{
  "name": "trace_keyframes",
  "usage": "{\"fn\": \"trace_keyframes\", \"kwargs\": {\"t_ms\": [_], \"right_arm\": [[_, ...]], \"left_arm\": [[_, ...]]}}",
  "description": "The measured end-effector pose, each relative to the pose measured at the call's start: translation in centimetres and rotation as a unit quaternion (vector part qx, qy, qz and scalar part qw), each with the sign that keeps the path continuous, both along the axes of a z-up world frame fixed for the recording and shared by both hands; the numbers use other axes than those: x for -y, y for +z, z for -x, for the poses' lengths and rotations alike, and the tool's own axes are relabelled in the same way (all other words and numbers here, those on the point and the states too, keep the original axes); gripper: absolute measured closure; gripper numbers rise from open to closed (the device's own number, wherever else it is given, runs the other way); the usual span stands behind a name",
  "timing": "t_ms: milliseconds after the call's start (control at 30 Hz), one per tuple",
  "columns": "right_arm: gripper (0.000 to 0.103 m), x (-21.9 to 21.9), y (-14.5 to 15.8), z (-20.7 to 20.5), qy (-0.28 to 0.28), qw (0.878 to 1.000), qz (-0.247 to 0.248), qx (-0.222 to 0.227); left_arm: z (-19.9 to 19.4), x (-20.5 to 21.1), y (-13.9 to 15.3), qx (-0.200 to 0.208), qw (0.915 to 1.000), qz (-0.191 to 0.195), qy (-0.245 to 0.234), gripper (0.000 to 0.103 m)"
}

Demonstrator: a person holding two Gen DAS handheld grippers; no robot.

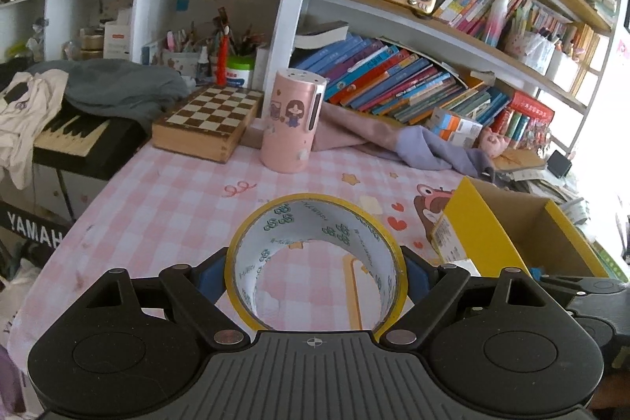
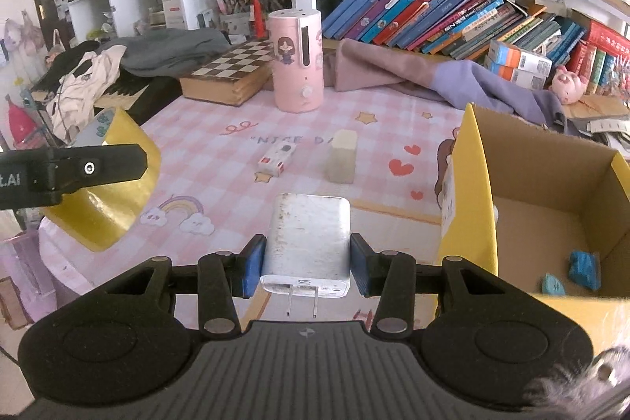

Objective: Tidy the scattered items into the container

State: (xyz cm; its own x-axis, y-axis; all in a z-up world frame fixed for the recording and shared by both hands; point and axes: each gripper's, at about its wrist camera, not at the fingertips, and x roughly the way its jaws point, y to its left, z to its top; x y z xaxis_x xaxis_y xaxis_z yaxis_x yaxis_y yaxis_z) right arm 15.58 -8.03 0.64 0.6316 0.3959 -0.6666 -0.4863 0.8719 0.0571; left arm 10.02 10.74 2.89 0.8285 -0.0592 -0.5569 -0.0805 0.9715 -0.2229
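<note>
My left gripper [image 1: 314, 274] is shut on a yellow roll of tape [image 1: 315, 223], held above the pink checked tablecloth; the roll also shows at the left of the right wrist view [image 2: 114, 184]. My right gripper [image 2: 306, 264] is shut on a white plug charger [image 2: 307, 239], prongs pointing back at the camera, held above the table. The yellow cardboard box [image 2: 472, 184] stands open to the right, with two blue pieces [image 2: 584, 266] inside; it also shows in the left wrist view [image 1: 476, 223]. A small white box [image 2: 277, 160] and a pale eraser block [image 2: 342, 156] lie on the cloth ahead.
A pink humidifier [image 2: 297, 61] and a wooden chessboard box [image 2: 228, 73] stand at the back of the table. Purple cloth [image 2: 453, 81] lies by the bookshelf. A keyboard with clothes [image 1: 67, 128] sits left of the table edge.
</note>
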Motion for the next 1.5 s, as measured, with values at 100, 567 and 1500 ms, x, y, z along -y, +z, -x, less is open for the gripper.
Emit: {"fn": "trace_keyframes", "kwargs": {"t_ms": [100,567,1500], "right_arm": [[0.06,0.2,-0.1,1.3,-0.003,1.0,-0.002,-0.002],[0.06,1.8,-0.4,7.6,-0.013,1.0,-0.006,-0.007],[0.06,11.5,-0.9,15.3,-0.166,0.986,0.009,-0.01]], "left_arm": [[1.2,0.2,0.0,0.0,1.0,0.005,-0.003,0.016],[6.8,1.8,0.3,0.01,0.9997,0.008,-0.022,0.016],[8.2,10.8,-0.4,-0.004,0.9846,0.015,-0.174,0.016]]}}
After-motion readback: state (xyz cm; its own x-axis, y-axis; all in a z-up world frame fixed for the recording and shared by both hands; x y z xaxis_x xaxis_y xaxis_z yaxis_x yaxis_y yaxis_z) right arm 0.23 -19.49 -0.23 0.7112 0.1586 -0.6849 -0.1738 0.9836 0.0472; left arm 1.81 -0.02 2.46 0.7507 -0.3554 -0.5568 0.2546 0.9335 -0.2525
